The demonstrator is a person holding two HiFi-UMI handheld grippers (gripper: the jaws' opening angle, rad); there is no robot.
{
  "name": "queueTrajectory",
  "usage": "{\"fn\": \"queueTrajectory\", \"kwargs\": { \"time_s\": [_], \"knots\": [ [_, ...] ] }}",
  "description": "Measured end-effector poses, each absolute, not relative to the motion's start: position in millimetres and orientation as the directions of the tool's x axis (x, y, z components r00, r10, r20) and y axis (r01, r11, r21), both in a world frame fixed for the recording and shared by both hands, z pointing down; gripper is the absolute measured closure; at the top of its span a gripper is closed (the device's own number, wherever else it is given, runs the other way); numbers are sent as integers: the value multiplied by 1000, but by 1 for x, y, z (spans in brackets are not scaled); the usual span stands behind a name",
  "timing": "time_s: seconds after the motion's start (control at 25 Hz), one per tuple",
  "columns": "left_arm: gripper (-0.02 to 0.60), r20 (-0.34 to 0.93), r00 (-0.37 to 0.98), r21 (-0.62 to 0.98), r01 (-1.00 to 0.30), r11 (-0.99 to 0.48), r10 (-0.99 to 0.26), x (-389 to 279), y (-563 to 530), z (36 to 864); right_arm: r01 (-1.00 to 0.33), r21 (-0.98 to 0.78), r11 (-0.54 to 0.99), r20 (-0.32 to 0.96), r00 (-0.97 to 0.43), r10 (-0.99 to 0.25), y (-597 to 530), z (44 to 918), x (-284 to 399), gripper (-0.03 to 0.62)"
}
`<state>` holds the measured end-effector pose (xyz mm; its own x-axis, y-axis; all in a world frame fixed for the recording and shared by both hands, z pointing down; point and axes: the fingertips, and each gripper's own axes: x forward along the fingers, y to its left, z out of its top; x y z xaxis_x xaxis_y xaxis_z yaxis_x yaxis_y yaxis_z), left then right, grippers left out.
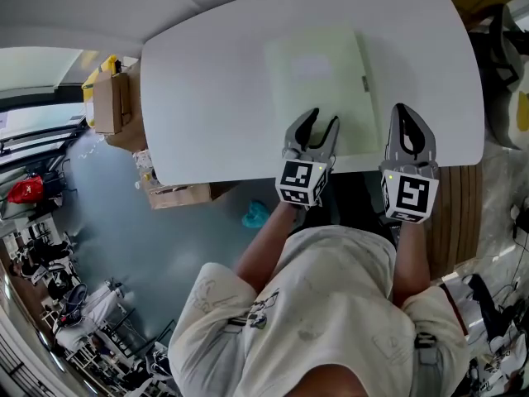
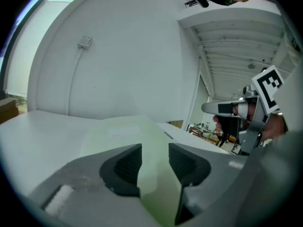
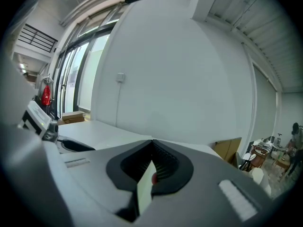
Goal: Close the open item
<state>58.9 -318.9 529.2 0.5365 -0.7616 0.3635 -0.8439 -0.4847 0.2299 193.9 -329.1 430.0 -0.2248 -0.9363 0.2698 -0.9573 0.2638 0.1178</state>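
A pale green folder [image 1: 318,89] lies flat on the white table [image 1: 207,81], with a white label on its cover and a small clasp on its right edge. My left gripper [image 1: 322,122] hovers over the folder's near edge, open, nothing between its fingers. In the left gripper view the folder [image 2: 128,131] fills the gap in front of my left gripper [image 2: 155,155]. My right gripper [image 1: 407,114] is over the table's near edge, just right of the folder, its tips together. In its own view my right gripper [image 3: 151,148] is shut on nothing.
Cardboard boxes [image 1: 111,102] stand off the table's left end and another box [image 1: 178,193] sits under its near edge. A teal object [image 1: 254,215] lies on the floor. Slatted wood [image 1: 459,213] runs along the right, below the table's corner.
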Motion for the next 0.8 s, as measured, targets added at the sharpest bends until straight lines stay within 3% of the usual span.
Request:
{"fn": "queueTrajectory", "kwargs": {
  "time_s": [0.52,0.8],
  "knots": [
    [396,527,466,203,-881,-427,-710,70,-333,558,-939,80,333,334,-290,-897,-361,462,194,592],
    [396,559,462,257,-886,-387,-688,70,-339,568,-892,57,449,445,-379,-811,-379,504,172,592]
  ]
}}
